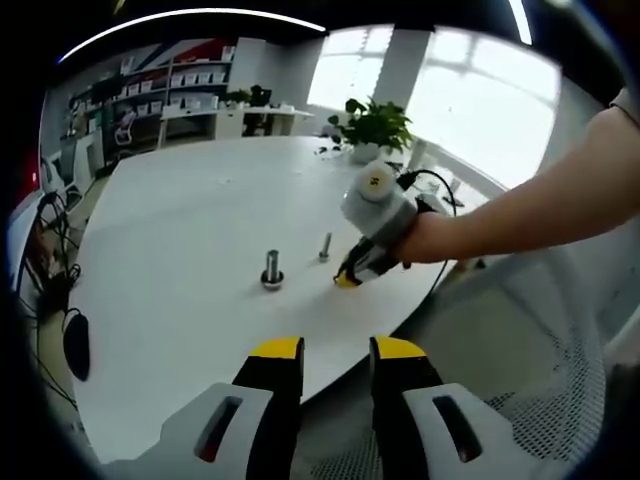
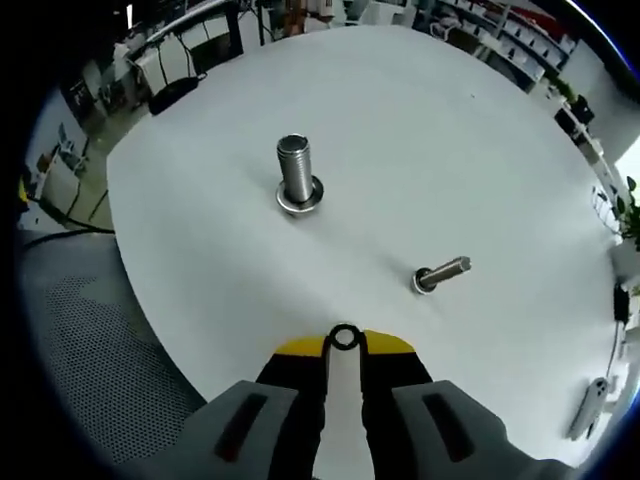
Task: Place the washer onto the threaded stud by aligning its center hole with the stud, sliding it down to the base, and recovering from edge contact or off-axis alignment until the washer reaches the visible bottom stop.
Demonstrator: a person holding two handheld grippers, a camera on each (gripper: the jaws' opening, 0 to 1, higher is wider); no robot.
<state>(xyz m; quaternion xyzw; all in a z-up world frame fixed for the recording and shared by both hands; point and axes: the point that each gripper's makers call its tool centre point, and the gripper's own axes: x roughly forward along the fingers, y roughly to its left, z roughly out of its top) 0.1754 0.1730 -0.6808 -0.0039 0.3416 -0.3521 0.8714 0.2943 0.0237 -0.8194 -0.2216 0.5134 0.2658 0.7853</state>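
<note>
washer [image 2: 344,337] pinched edge-on between the yellow tips of the right tongs [image 2: 344,342], its hole open to the camera. held by the rim, presumably so the hole stays free to pass over a thread. it hangs near the desk [image 2: 450,150] edge, well short of the studs, not yet over either one.

large stud [image 2: 297,172] stands upright on its wide base, beyond the washer and a little to the left in the right gripper view. small stud [image 2: 441,273] sits nearer the washer, to the right; it looks tilted here, likely the fisheye. in the left gripper view both stand upright: large stud [image 1: 272,269], small stud [image 1: 325,246], with the right tongs [image 1: 348,277] low just beside the small one, carried by a person's arm [image 1: 540,205].

judgement: by hole size the washer probably suits the small stud; cannot confirm. next move needs the washer turned flat and centred over the stud top.

left tongs [image 1: 336,350] spread, holding nothing, back off the desk edge, apparently kept clear of the work.

plant [image 1: 372,126] at the far desk edge, past the studs.
</note>
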